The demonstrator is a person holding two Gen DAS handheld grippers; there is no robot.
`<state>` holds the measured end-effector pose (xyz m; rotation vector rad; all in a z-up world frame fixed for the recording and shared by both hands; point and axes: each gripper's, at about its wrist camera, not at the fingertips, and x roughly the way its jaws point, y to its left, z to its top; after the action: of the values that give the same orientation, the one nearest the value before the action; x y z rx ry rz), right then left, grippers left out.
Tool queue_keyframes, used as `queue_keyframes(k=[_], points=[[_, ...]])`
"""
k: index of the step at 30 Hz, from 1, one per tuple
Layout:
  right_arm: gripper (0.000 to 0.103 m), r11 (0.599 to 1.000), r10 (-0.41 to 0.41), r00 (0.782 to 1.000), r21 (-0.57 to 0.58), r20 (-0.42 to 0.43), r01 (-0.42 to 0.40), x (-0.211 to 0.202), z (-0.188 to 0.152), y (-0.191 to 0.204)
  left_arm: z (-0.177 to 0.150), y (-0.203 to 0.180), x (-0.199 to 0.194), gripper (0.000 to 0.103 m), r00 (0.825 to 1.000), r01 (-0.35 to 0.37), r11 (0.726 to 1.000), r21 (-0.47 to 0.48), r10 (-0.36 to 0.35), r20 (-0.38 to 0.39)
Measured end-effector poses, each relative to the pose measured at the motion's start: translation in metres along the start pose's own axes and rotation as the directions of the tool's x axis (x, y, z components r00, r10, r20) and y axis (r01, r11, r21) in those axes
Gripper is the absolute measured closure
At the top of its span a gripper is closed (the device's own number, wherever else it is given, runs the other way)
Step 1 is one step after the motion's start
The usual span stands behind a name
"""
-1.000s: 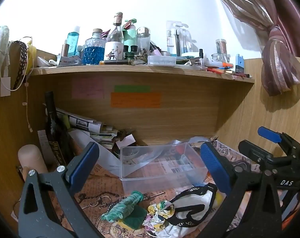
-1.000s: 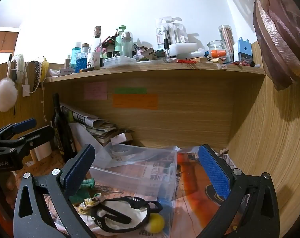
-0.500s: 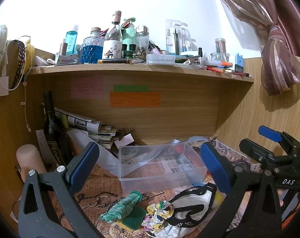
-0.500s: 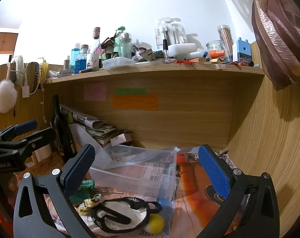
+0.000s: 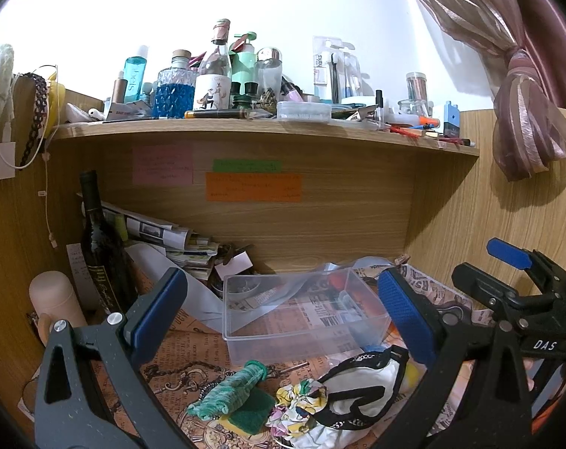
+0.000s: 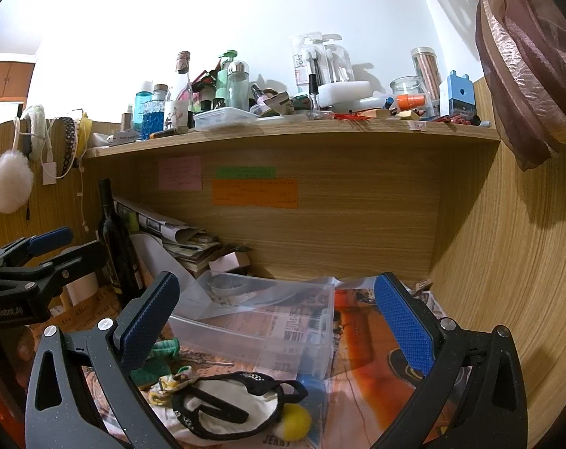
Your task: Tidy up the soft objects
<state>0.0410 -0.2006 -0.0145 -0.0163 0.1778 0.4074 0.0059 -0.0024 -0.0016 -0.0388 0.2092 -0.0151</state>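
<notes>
A clear plastic box (image 5: 301, 310) stands empty on the newspaper-covered desk; it also shows in the right wrist view (image 6: 260, 321). In front of it lie a rolled green cloth (image 5: 232, 387), a green sponge (image 5: 251, 411), a flowered scrunchie (image 5: 301, 402) and a white cloth with black straps (image 5: 361, 393), which also shows in the right wrist view (image 6: 226, 408) beside a yellow ball (image 6: 296, 422). My left gripper (image 5: 283, 310) is open and empty above the soft things. My right gripper (image 6: 275, 314) is open and empty, hovering over the box and white cloth.
A dark wine bottle (image 5: 99, 250), a beige cylinder (image 5: 54, 303) and stacked newspapers (image 5: 170, 243) crowd the back left. A wooden shelf (image 5: 264, 131) loaded with bottles hangs overhead. Wooden walls close the alcove at left and right. A curtain (image 5: 526, 123) hangs at the right.
Both grippers have shifted only slightly; the left view has drifted a little left and back, showing more of the wine bottle. Both stay open and empty.
</notes>
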Motion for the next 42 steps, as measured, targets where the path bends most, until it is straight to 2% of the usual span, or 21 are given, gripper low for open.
queue_keyframes(k=[42], points=[[0.000,1.000,0.003,1.000,0.010,-0.008,-0.003,0.0016,-0.0019,0.0010,-0.0060,0.0021,0.0054,0.000,1.000,-0.002,1.000,-0.005,0.002,-0.016]])
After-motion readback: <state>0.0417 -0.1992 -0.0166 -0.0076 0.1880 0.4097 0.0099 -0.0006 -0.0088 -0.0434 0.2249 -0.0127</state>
